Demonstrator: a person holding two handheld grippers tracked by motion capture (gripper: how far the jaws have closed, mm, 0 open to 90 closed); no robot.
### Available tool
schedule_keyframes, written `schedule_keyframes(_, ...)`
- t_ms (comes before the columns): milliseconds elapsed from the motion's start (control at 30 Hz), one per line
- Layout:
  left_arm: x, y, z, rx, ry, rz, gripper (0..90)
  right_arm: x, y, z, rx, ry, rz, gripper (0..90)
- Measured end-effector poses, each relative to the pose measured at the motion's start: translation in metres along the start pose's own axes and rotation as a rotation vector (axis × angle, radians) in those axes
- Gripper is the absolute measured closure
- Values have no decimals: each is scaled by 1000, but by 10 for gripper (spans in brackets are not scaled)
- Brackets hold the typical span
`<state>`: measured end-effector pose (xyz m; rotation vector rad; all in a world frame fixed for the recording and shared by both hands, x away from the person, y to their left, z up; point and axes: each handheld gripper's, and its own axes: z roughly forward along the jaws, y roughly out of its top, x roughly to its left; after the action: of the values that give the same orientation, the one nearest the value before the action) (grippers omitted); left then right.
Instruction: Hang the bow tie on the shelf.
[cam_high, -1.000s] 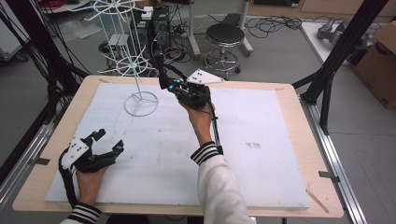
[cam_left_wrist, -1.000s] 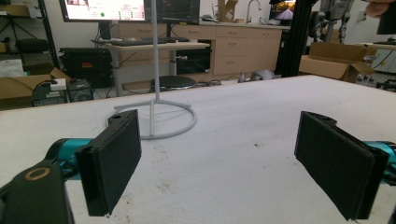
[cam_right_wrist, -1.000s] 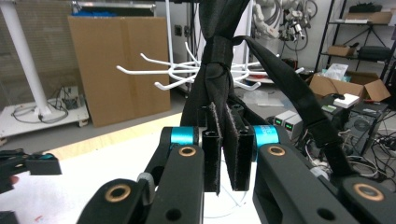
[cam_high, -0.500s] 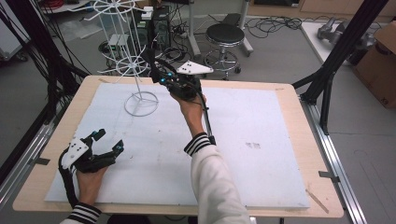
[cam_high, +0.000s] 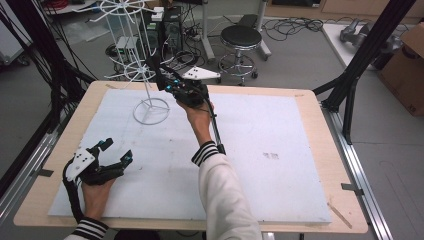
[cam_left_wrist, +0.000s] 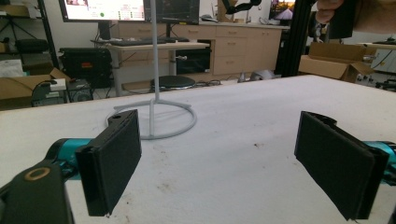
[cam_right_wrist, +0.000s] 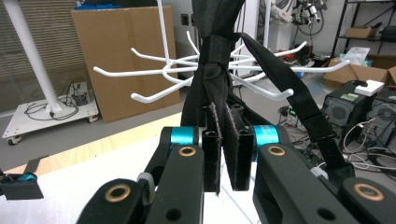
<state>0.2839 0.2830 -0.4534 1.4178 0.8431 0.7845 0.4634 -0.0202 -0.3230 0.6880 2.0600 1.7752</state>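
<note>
Right tool (cam_right_wrist: 223, 154) is pinched on a black strap (cam_right_wrist: 212, 70), held up right by the white hook rack (cam_high: 145, 75) at the far left of the surface (cam_high: 260, 125). Left tool (cam_high: 107, 155) sits wide open near the front-left corner, nothing between its jaws.

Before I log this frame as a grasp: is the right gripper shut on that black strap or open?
Shut on it. In the right gripper view the right gripper has its jaws pinched on the black strap.
</note>
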Motion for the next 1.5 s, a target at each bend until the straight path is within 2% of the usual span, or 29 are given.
schedule_keyframes(267,0,0,0,0,-1,-2,150,-2,-6,7,30,13,6,862)
schedule_keyframes(633,0,0,0,2,0,0,150,-4,-9,8,70,20,2,855)
schedule_keyframes(667,0,0,0,2,0,0,150,-3,-10,8,88,10,-5,797)
schedule_keyframes(700,0,0,0,2,0,0,150,-3,-10,8,88,10,-5,797)
schedule_keyframes(733,0,0,0,4,-1,1,150,-2,-11,9,96,-12,-18,701)
schedule_keyframes(767,0,0,0,2,0,1,150,-2,-11,9,96,-12,-18,701)
schedule_keyframes(800,0,0,0,2,0,1,150,-1,-12,9,100,-18,-9,524)
schedule_keyframes(833,0,0,0,4,-1,1,150,-1,-12,9,100,-18,-9,524)
schedule_keyframes(867,0,0,0,3,-2,-1,150,0,-13,9,122,-36,-12,332)
schedule_keyframes(900,0,0,0,3,-2,-1,150,0,-13,9,122,-36,-12,332)
schedule_keyframes(933,0,0,0,2,-1,-1,150,1,-14,8,146,-74,-7,129)
schedule_keyframes(1033,1,0,0,2,0,-3,150,1,-14,5,177,-77,8,90)
schedule_keyframes(1067,0,0,0,2,-1,-1,150,3,-12,0,199,-91,15,3)
schedule_keyframes(1133,0,0,0,1,-2,1,150,3,-11,-3,214,-97,25,3)
schedule_keyframes(1200,0,0,0,2,-3,1,150,5,-4,-19,234,-100,31,3)
schedule_keyframes(1233,0,0,0,2,-3,1,150,5,-4,-19,234,-100,31,3)
schedule_keyframes(1267,0,0,0,2,-3,1,150,5,2,-32,218,-97,43,3)
schedule_keyframes(1300,0,0,0,0,-3,0,150,5,2,-32,218,-97,43,3)
schedule_keyframes(1333,0,0,0,0,-3,1,150,6,5,-39,200,-97,44,3)
schedule_keyframes(1367,0,0,0,-2,-2,0,150,7,5,-48,151,-110,33,3)
schedule_keyframes(1400,0,0,0,0,0,2,150,8,4,-67,101,-103,27,3)
schedule_keyframes(1433,0,0,0,0,0,2,150,8,4,-67,101,-103,27,3)
schedule_keyframes(1467,0,0,0,2,-1,4,150,7,2,-87,104,-97,37,3)
schedule_keyframes(1500,0,0,0,2,0,4,150,7,2,-87,104,-97,37,3)
